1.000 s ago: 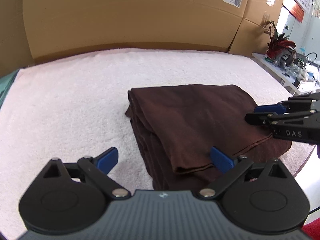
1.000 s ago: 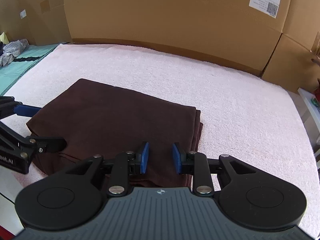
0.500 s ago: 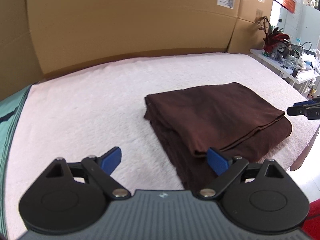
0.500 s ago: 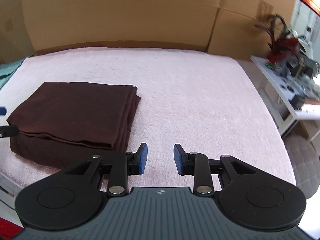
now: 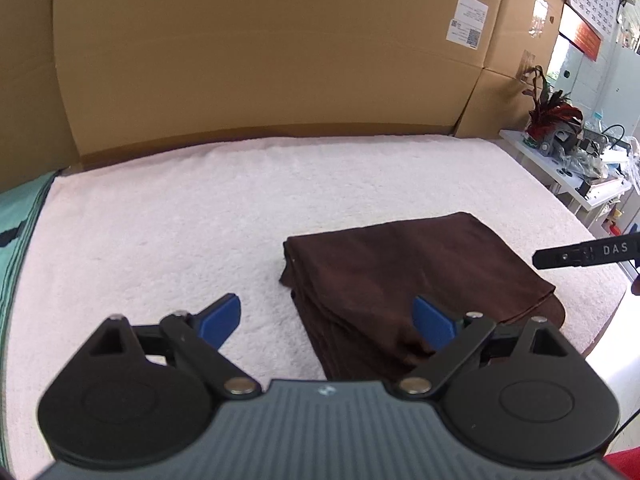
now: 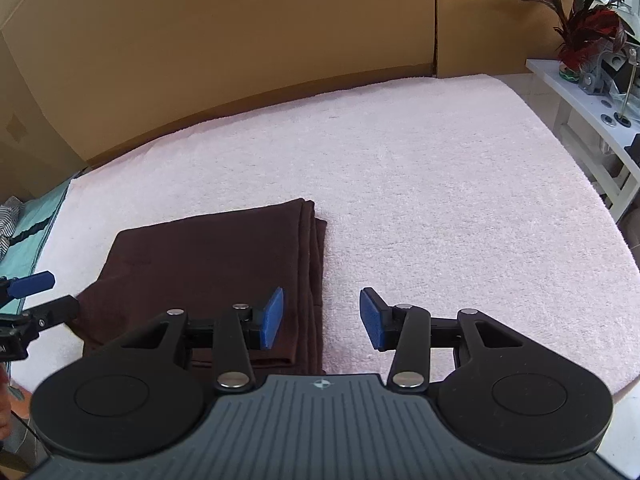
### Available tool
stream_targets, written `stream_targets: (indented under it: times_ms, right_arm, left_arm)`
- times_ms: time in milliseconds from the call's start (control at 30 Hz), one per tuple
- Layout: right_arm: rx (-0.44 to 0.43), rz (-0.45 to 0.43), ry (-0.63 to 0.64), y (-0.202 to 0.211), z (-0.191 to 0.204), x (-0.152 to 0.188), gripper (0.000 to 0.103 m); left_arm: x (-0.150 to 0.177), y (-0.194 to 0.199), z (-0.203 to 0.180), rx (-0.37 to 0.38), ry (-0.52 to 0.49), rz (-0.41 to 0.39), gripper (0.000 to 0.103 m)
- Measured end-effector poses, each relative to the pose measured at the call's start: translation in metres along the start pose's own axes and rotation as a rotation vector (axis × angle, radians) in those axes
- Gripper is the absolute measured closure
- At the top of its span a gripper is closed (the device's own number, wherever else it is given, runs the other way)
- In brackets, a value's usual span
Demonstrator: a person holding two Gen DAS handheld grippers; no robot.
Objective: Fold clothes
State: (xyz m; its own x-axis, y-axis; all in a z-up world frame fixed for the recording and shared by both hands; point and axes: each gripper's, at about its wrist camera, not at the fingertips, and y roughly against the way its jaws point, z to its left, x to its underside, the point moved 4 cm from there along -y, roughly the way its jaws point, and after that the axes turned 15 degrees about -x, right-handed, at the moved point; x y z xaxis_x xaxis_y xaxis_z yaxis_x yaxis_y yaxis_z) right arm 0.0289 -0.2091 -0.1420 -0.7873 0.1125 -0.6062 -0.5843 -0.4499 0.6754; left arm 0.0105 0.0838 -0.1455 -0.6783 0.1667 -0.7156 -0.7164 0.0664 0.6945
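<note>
A folded brown garment point(image 5: 416, 280) is laid on the pink towel-covered surface point(image 5: 200, 208). The left tool point(image 5: 328, 320) is held wide apart, empty; the right tool point(image 6: 320, 320) has just been opening, nothing between.

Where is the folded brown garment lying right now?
The folded brown garment lies flat on the pale pink towel-like surface, near its front edge. It is right of centre in the left wrist view and lower left in the right wrist view, gripped by neither gripper.
</note>
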Motion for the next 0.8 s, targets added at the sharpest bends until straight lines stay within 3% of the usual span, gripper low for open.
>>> stream_targets:
  times_ms: [100, 233, 367, 500, 667, 800]
  right_arm:
    - [0.021, -0.001, 0.008, -0.003, 0.006, 0.002, 0.056]
    - [0.076, 0.002, 0.000, 0.000, 0.003, 0.011, 0.056]
    - [0.060, 0.003, -0.053, 0.004, -0.005, 0.020, 0.053]
    - [0.019, 0.023, -0.051, -0.001, -0.011, 0.014, 0.052]
    - [-0.053, 0.086, 0.023, -0.015, -0.017, -0.005, 0.052]
    - [-0.140, 0.148, 0.003, -0.028, -0.029, -0.020, 0.052]
  left_arm:
    - [0.003, -0.001, 0.003, 0.005, -0.029, 0.013, 0.007]
    - [0.010, -0.004, 0.016, 0.026, 0.018, 0.052, 0.006]
    - [0.012, -0.009, 0.021, 0.036, 0.052, 0.087, 0.006]
    - [0.005, -0.020, 0.011, 0.055, 0.077, 0.110, 0.005]
    - [0.005, -0.035, -0.009, 0.040, 0.082, 0.174, 0.006]
    - [0.007, -0.046, -0.013, 0.019, 0.126, 0.231, 0.005]
